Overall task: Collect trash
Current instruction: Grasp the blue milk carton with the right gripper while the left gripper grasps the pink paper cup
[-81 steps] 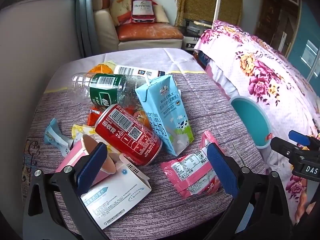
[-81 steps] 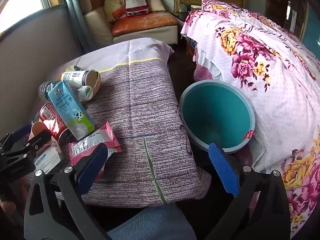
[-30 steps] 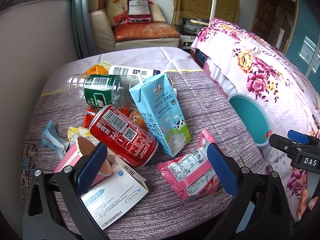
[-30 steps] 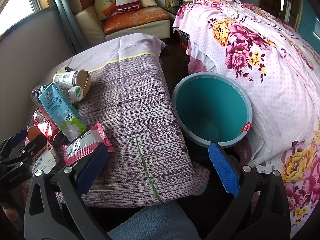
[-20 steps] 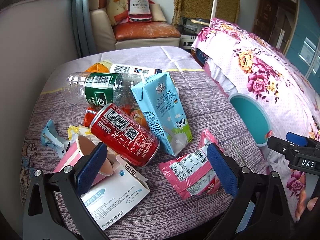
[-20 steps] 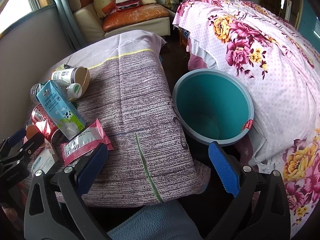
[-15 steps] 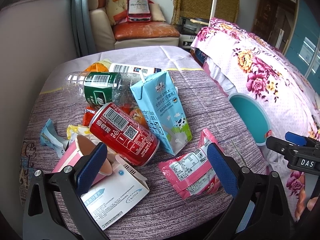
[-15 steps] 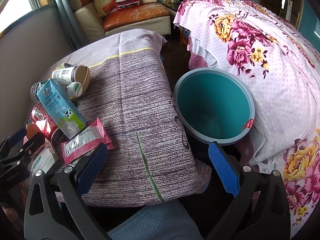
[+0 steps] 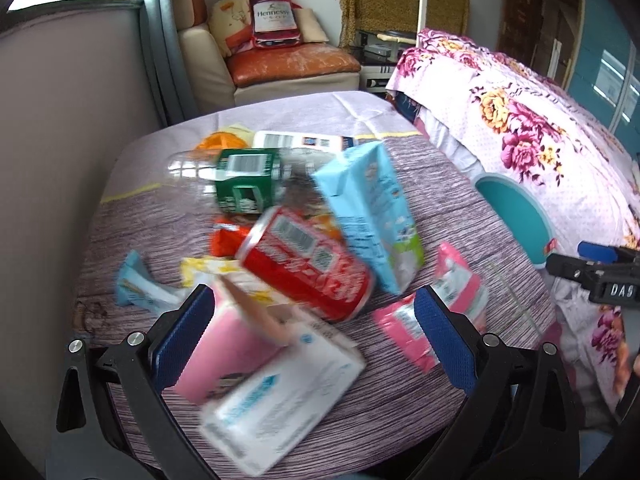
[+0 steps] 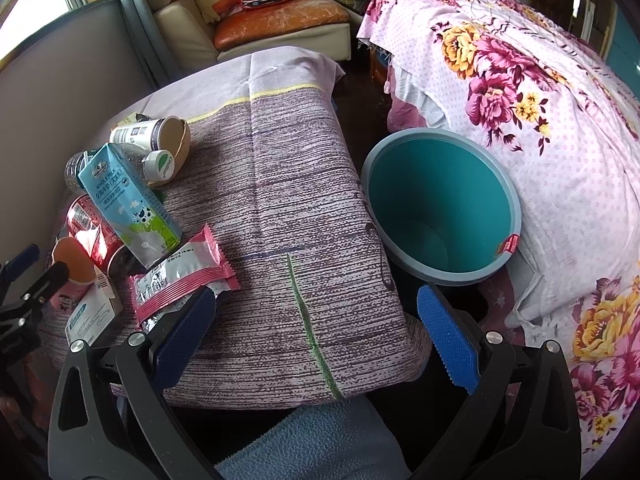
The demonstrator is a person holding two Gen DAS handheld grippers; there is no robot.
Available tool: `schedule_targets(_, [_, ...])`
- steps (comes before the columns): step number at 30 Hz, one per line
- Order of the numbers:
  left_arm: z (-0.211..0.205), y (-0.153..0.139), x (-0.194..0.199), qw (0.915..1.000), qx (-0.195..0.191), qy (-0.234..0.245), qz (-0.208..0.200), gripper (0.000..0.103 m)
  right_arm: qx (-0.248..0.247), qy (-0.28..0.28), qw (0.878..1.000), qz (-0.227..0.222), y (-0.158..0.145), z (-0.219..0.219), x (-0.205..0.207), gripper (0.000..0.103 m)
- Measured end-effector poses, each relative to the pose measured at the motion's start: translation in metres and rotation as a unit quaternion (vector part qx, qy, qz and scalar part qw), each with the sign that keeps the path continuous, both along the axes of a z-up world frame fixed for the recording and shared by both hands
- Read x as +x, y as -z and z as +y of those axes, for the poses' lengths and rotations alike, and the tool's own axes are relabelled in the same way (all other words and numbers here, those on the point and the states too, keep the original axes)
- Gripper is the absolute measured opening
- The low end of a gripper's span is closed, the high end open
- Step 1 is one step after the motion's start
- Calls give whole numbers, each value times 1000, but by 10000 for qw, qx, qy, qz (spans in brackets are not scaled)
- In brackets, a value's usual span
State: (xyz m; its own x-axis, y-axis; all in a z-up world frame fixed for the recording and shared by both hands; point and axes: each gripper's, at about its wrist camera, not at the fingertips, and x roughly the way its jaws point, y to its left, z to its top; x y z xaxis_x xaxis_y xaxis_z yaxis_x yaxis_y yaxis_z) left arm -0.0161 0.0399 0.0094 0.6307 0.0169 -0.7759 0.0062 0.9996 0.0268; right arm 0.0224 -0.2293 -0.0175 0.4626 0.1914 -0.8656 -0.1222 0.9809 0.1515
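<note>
A heap of trash is seen on the left part of the cloth-covered bench [image 10: 280, 184]. The left gripper [image 9: 312, 340] is held low over the near edge of the bench, its blue-padded fingers [image 9: 182, 338] spread wide apart with nothing between them; the view from it is blurred by motion. Just beyond those fingers a pink carton [image 9: 224, 344] and a white box [image 9: 280, 392] lie at the near edge, touching each other. Behind them a red can [image 9: 308, 264] lies on its side, and a light-blue milk carton [image 9: 372, 212] leans against it. A clear bottle with a green label [image 9: 244, 180] lies further back, with a paper cup [image 10: 160, 134] on its side near the far left corner. A pink wrapper [image 10: 180, 276] lies flat beside the milk carton, toward the near edge.

The right gripper [image 10: 316, 340] is held beyond the near edge of the bench, its fingers [image 10: 448, 340] likewise wide apart and empty. A teal bin [image 10: 440, 204] stands off the right edge of the bench, between it and a bed with a floral cover [image 10: 520, 80].
</note>
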Motion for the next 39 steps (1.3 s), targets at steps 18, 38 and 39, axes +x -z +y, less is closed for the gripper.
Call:
schedule_targets(18, [80, 52, -1, 9947, 250, 389, 919, 99, 20, -901, 9956, 262, 0, 63, 14, 97])
schedule_targets(38, [95, 57, -6, 9942, -641, 288, 815, 71, -276, -2183, 9753, 171, 0, 191, 63, 77])
schedule_targets(39, [95, 58, -6, 9943, -631, 291, 814, 71, -287, -2202, 9749, 179, 2, 193, 64, 77])
